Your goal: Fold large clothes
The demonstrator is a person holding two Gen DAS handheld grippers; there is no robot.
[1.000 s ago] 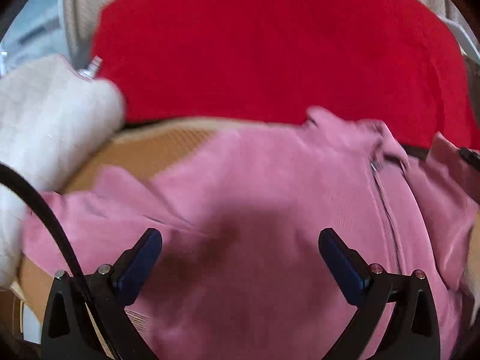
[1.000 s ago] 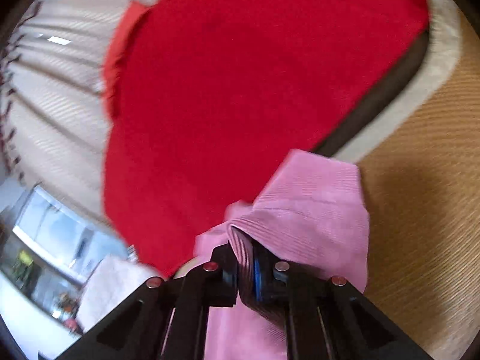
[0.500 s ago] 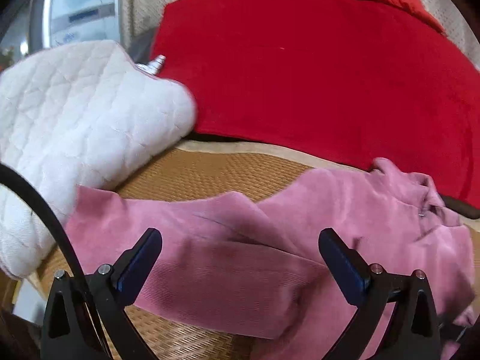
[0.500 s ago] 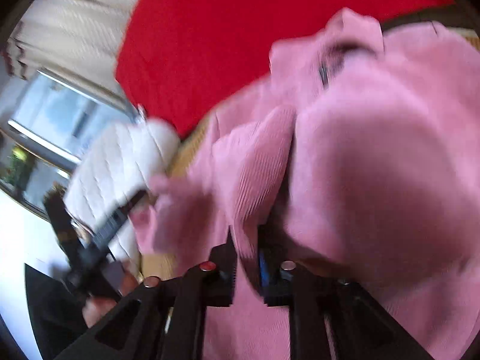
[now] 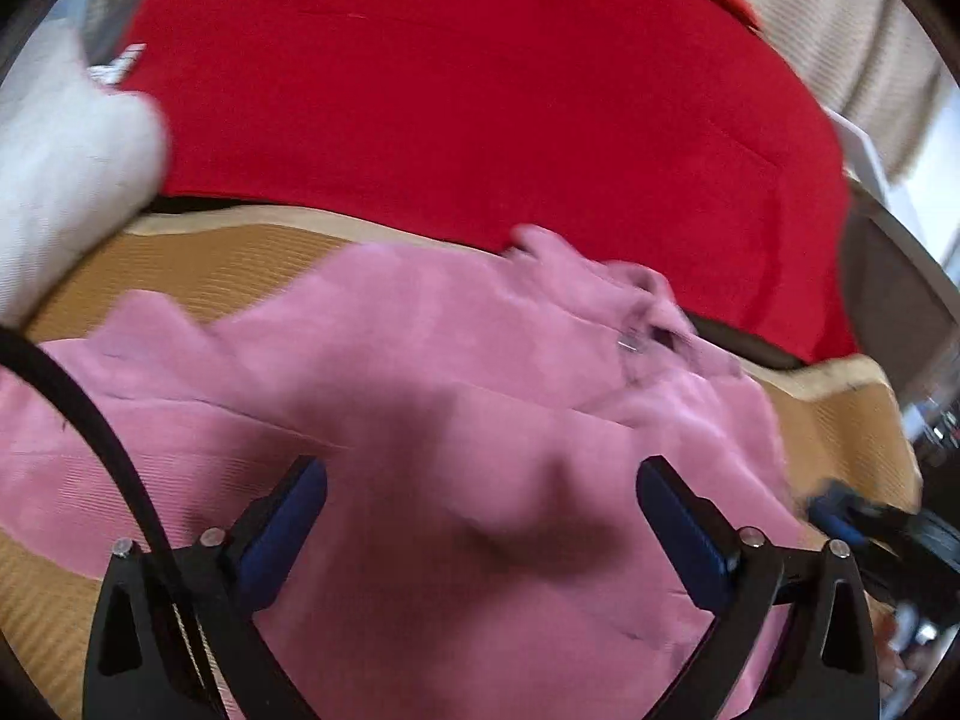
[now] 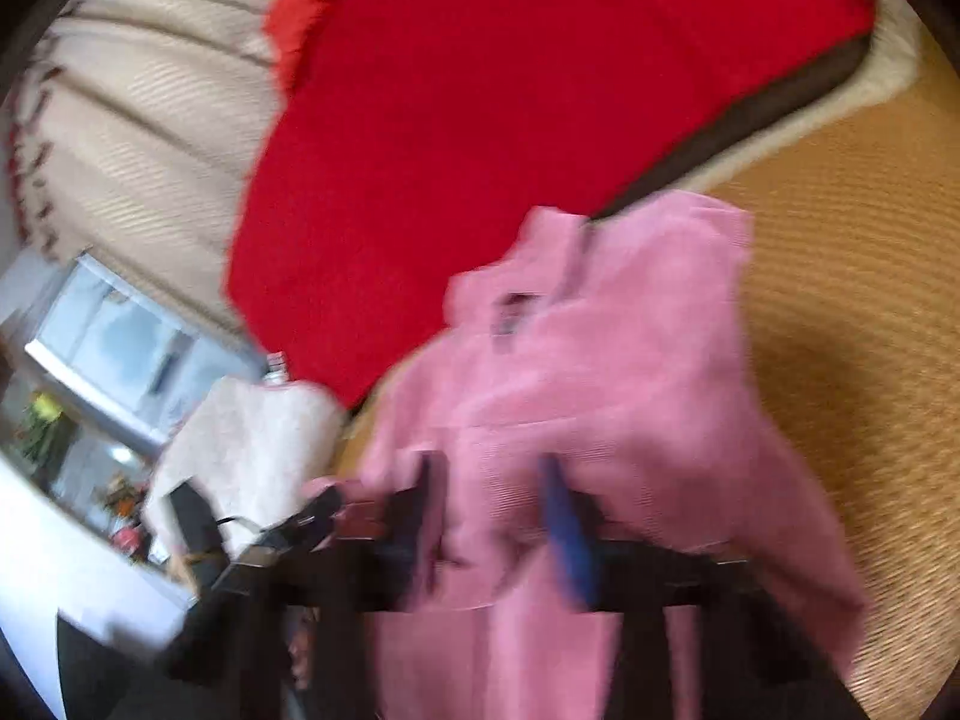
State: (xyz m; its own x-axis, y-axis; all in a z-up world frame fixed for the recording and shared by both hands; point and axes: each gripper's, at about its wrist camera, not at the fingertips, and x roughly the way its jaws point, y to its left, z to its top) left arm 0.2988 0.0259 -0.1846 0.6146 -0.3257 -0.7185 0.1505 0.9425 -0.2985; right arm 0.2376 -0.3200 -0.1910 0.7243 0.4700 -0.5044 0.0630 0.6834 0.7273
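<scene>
Pink garment [image 5: 456, 396] lies spread across the woven tan mat [image 5: 198, 264], collar and zip toward 1 o'clock in the left wrist view. Red blanket [image 5: 468, 96] lies beyond it at 12 o'clock, white quilted cushion [image 5: 54, 180] at 10 o'clock.

Change over the last second: right gripper [image 6: 498, 516] had a pinched fold of pink cloth clamped between its pads. Its jaws are now opening, a narrow gap showing, with a ridge of cloth between them. Frame is heavily motion-blurred, so whether the pads have fully cleared the fabric is uncertain; it looks like release in progress. In the same interval the carried section went from hanging at the garment's edge to lying over the body of the garment, toward 6 o'clock in the right wrist view.

Left gripper [image 5: 480, 516] hovers over the garment with fingers spread wide, holding nothing, as it did 1 second ago. Its blue pads [image 5: 282, 534] are clear of the cloth.

Reading: 1 fold has apparently just been laid down and let go. Garment looks bunched near the collar, so smoothing or a second fold probably comes next. Risk: cloth snagging on the opening pads and dragging the fold out.
</scene>
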